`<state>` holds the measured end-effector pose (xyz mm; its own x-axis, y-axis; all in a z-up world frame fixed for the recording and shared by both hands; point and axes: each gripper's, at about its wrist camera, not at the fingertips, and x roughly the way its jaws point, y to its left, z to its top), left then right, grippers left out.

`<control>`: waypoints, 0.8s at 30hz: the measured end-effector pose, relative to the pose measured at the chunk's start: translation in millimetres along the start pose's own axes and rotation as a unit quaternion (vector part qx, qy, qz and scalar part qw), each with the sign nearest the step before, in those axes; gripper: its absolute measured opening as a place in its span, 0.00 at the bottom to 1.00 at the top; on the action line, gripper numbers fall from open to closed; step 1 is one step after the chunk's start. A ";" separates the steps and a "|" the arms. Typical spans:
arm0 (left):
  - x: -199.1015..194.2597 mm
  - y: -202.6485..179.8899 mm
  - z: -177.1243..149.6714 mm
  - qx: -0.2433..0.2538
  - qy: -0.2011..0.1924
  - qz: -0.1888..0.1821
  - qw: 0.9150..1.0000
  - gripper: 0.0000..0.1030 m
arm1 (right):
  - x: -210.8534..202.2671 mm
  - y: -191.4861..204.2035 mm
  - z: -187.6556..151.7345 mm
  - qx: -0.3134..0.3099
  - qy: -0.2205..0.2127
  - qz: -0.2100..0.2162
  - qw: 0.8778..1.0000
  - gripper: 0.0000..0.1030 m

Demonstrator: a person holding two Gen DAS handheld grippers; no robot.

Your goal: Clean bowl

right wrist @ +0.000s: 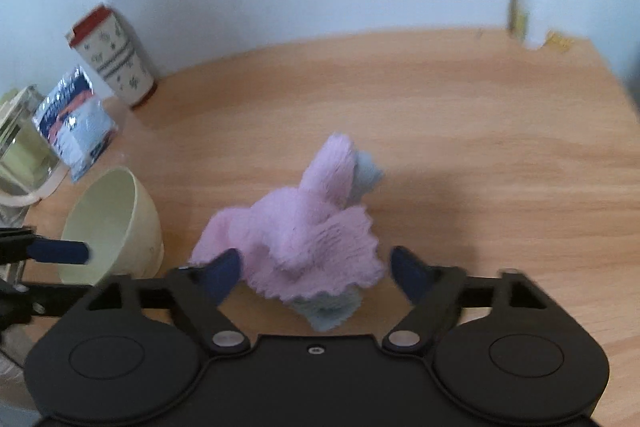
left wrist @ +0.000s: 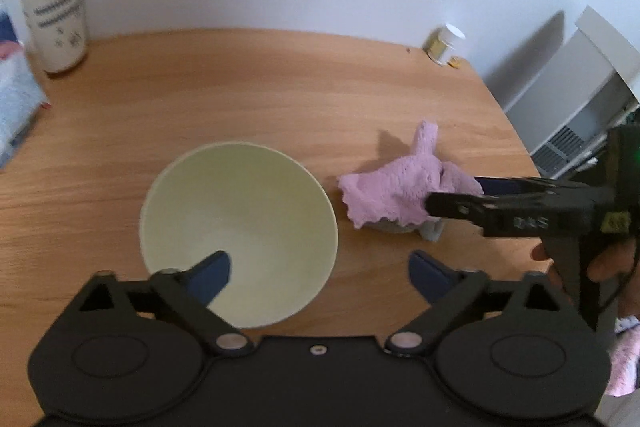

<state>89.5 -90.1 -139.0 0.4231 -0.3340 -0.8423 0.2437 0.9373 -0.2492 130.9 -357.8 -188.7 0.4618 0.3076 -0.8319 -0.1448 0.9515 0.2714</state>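
A pale cream bowl (left wrist: 240, 227) stands upright and empty on the wooden table (left wrist: 240, 87). My left gripper (left wrist: 320, 273) hovers over its near right rim with jaws wide open; one blue finger (left wrist: 212, 275) hangs over the bowl's inside, the other is outside it, and neither presses. A crumpled pink cloth (right wrist: 308, 235) with a pale blue underside lies to the right of the bowl (right wrist: 116, 223). My right gripper (right wrist: 316, 269) straddles the cloth's near edge, jaws wide open, holding nothing. In the left wrist view the right gripper (left wrist: 456, 193) reaches the cloth (left wrist: 392, 187) from the right, held by a hand.
A tall white cup with a red lid (left wrist: 52, 7) stands at the back left by the wall. A blue and silver packet (right wrist: 76, 123) and a glass container (right wrist: 20, 155) sit at the left. A small white-capped jar (left wrist: 444, 45) is at the back right. The table's edge runs along the right.
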 end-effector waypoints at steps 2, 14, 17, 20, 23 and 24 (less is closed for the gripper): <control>-11.2 -4.1 -2.1 -0.001 -0.004 0.017 1.000 0.99 | -8.4 -0.2 -1.9 0.003 -0.001 -0.004 1.000 1.00; -85.9 1.6 -2.9 -0.002 -0.019 0.088 0.996 1.00 | -107.2 63.7 -2.0 0.043 -0.060 -0.038 0.997 1.00; -93.4 3.4 -9.7 0.004 -0.015 0.106 0.994 1.00 | -117.2 81.7 -11.9 0.068 -0.063 -0.046 0.995 1.00; -96.8 6.0 -17.1 0.011 -0.008 0.121 0.993 1.00 | -120.5 98.0 -23.8 0.063 -0.062 -0.059 0.994 1.00; -99.1 7.8 -22.9 0.020 -0.004 0.121 0.992 1.00 | -119.6 105.4 -29.3 0.069 -0.054 -0.064 0.994 1.00; -99.7 7.6 -24.1 0.022 -0.003 0.121 0.992 1.00 | -119.9 107.5 -31.4 0.076 -0.054 -0.069 0.993 1.00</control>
<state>28.1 -47.2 -68.4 0.4797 -0.1002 -0.8717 0.1717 0.9850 -0.0187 32.5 -292.3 -74.9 0.5599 0.1639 -0.8122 0.0570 0.9703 0.2351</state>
